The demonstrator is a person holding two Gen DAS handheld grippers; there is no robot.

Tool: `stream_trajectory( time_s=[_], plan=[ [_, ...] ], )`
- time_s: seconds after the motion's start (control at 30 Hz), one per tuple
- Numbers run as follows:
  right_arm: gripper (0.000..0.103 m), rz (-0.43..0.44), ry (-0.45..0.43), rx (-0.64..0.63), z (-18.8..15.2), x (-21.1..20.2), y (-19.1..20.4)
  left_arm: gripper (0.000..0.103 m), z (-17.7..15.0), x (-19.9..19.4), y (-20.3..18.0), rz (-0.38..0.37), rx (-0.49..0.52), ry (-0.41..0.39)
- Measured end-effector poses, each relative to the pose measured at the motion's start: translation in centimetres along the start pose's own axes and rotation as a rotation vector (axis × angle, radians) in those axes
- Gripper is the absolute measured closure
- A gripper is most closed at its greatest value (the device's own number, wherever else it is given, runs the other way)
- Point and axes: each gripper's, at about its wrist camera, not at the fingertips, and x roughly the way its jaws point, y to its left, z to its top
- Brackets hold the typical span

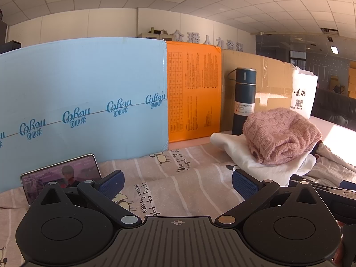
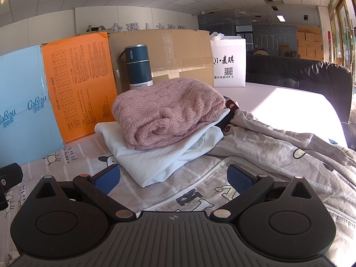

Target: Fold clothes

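Office-looking room with ceiling tiles, and a table (image 2: 289, 102) covered by a pinkish striped cartoon-print sheet (image 1: 178, 184), walled off at the back by a pale blue carton (image 1: 84, 93), an orange printed carton (image 1: 193, 93) and a plain brown cardboard box (image 2: 173, 51). A dark teal vacuum bottle (image 2: 138, 66) stands at about 12 o'clock, right behind the pile.

The pile: a folded pink cable-knit sweater (image 2: 166, 115) resting on a folded white garment (image 2: 155, 158), so those two look done to me. At 3 o'clock from them lies a rumpled grey-beige patterned fabric with a white zipper (image 2: 278, 155), not folded yet. A phone with a lit screen (image 1: 60, 173) leans on the blue carton at 9 o'clock.

Both claws are spread wide with nothing in them: left claw (image 1: 178, 185) hovers over bare sheet, right claw (image 2: 173, 179) sits just short of the white garment, over the zipper edge.

My guess is we're between garments. Next move calls for both claws to pinch two corners of that zippered piece and pull it flat.
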Motion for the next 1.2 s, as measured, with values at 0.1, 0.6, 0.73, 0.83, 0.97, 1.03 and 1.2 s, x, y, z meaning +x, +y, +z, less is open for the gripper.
stream_trajectory(
  time_s=[0.1,0.6,0.73,0.83,0.97,1.03,1.2],
  plan=[
    [0.000,-0.002,0.000,-0.004,0.0,0.0,0.0,0.000,0.0,0.0,0.0,-0.002,-0.001,0.003],
    [0.000,0.010,-0.018,0.013,0.0,-0.4,-0.2,0.000,0.5,-0.9,0.4,-0.002,-0.029,-0.038],
    [0.000,0.041,-0.056,0.059,0.3,-1.0,-0.8,0.000,1.0,-1.7,0.8,0.006,-0.053,-0.076],
    [0.000,0.049,-0.067,0.079,0.3,-1.0,-0.9,0.000,1.3,-2.0,1.3,0.015,-0.087,-0.089],
    [0.000,0.057,-0.062,0.094,0.1,-0.9,-1.0,0.000,1.6,-2.5,1.7,0.016,-0.110,-0.108],
    [0.000,0.080,-0.069,0.105,0.0,-1.0,-1.2,0.000,1.6,-2.6,1.7,0.019,-0.111,-0.115],
    [0.000,0.142,-0.056,0.111,-0.2,-1.0,-1.4,0.000,1.2,-2.5,1.0,0.023,-0.093,-0.120]
  ],
)
